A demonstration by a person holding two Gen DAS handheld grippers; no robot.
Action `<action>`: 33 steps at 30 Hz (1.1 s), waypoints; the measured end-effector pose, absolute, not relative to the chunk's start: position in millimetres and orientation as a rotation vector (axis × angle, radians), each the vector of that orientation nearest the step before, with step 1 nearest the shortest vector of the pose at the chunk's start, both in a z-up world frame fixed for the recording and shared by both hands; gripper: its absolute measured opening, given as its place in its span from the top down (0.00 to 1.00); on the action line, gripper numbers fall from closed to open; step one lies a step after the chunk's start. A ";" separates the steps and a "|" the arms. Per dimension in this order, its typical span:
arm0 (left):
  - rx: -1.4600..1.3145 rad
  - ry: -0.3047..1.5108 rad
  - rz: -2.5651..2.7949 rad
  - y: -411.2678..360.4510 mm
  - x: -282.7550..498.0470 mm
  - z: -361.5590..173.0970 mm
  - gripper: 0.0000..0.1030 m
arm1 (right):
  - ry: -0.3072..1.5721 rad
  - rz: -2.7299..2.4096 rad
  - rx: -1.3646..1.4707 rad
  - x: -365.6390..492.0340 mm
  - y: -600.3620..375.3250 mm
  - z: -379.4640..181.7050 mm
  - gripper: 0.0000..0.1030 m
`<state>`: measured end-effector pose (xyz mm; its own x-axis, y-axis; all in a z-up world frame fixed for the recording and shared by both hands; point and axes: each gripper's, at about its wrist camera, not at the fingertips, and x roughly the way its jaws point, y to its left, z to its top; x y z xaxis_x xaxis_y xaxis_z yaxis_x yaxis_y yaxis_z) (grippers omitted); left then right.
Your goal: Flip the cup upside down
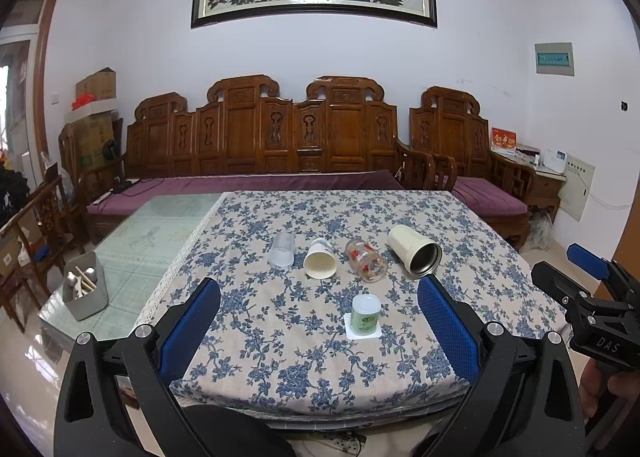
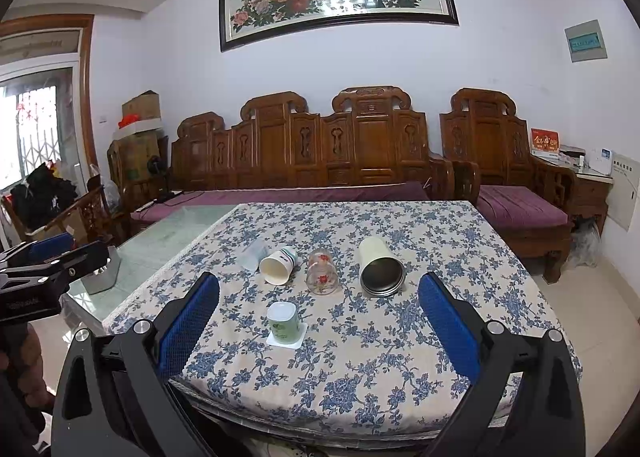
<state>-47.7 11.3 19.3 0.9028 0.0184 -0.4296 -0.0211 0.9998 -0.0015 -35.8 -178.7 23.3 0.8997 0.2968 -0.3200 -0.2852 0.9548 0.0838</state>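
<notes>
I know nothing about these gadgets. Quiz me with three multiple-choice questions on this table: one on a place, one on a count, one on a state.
1. Where is the small green cup?
A. on a white square coaster
B. inside the metal tin
C. on the sofa

2. How many cups lie on their sides in the row behind it?
A. two
B. four
C. six

3. How do both tools' jaws stand?
A. gripping a cup
B. closed
C. wide open, empty

Answers: 1 A, the coaster lies beneath it; 2 B, clear, paper, glass and cream; 3 C, nothing sits between them.

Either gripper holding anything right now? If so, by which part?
Nothing held. Left gripper and right gripper are both open and empty, short of the cups lying on the tablecloth.
</notes>
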 end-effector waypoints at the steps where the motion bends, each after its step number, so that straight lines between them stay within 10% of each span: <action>1: -0.007 0.444 0.020 11.3 -47.7 19.1 0.08 | 0.337 0.301 0.036 -35.5 -178.8 23.2 0.02; 33: -0.011 0.434 0.014 12.0 -52.6 22.4 0.08 | 0.339 0.302 0.039 -35.0 -179.3 18.3 0.02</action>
